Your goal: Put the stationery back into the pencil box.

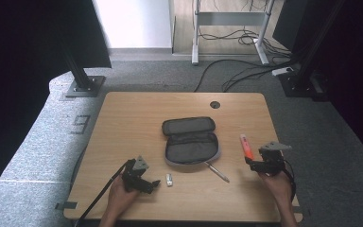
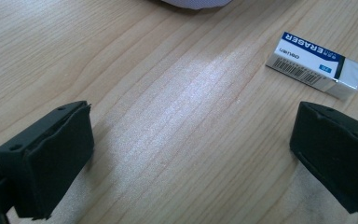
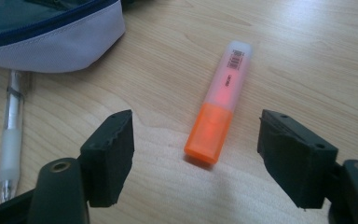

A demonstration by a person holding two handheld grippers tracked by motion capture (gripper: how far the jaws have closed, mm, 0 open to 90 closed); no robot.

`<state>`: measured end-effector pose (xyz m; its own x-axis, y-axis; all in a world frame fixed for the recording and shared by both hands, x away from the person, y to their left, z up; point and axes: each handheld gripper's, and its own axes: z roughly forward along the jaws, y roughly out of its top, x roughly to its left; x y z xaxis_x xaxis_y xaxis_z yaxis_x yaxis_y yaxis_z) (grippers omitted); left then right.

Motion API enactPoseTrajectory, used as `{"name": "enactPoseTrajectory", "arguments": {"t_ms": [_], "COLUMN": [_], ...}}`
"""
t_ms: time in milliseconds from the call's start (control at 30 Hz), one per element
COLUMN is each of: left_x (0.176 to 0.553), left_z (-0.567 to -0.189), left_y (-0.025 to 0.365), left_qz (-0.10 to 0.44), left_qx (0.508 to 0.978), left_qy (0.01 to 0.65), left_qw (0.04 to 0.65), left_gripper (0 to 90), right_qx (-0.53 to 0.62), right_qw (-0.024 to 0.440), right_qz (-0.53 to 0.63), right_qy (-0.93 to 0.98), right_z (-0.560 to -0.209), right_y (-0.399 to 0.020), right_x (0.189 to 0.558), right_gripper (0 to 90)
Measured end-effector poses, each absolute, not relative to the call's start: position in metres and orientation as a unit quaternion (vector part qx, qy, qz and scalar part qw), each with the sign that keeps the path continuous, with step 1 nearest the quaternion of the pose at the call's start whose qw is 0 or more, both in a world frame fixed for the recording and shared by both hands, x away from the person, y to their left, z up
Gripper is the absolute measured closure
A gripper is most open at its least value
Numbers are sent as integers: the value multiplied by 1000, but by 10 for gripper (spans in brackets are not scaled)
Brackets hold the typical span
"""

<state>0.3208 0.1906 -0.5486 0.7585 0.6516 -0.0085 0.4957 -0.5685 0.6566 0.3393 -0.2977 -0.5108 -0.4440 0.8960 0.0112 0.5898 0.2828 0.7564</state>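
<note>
A grey pencil case [image 1: 190, 141] is laid open at the middle of the wooden table [image 1: 123, 118], its lid folded back away from the person. Dark lining is seen in both halves; whether anything lies inside cannot be told. In the right gripper view its pale grey outer wall with a dark blue zip edge [image 3: 51, 35] is seen at the upper left, and a clear pen [image 3: 10, 140] with a white grip is partly tucked under that wall.

The orange highlighter [image 3: 219, 105] is lain flat on the table to the right of the case, well apart from it. Its body is bright orange at the near end, and a frosted, translucent cap with a barcode label is carried at the far end. It is placed between the jaws of the right gripper [image 3: 196, 161], just ahead of them; the jaws are held fairly wide and apart from it, so nothing is gripped.

A white eraser [image 2: 315, 65] in a blue and white sleeve printed "ERASER" is lain just ahead of the left gripper [image 2: 191, 154], towards its right jaw. Those jaws are spread wide over bare wood, with nothing held.
</note>
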Motion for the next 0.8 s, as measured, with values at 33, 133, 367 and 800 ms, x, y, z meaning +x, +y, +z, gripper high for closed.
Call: {"name": "enactPoseTrajectory", "arguments": {"t_ms": [33,133,367,800], "left_x": [321,321,321,321], "left_z": [-549,-549,-549,-549], "left_y": [191,191,191,191], "left_qz": [118,118,118,118], "left_qx": [878,878,878,878], "left_qy": [327,327,327,327], "left_qw": [330,330,330,330], "left_gripper": [0,0,0,0], "right_qx": [480,481,481,490], "right_qw": [213,210,202,203], "right_qz": [355,356,347,330], "right_qy": [773,773,779,781], "right_z": [-510,-508,-509,-514], "right_y": [-297,-297,-295,-295], "right_x": [343,348,364,385], "right_gripper": [311,335,403,461]}}
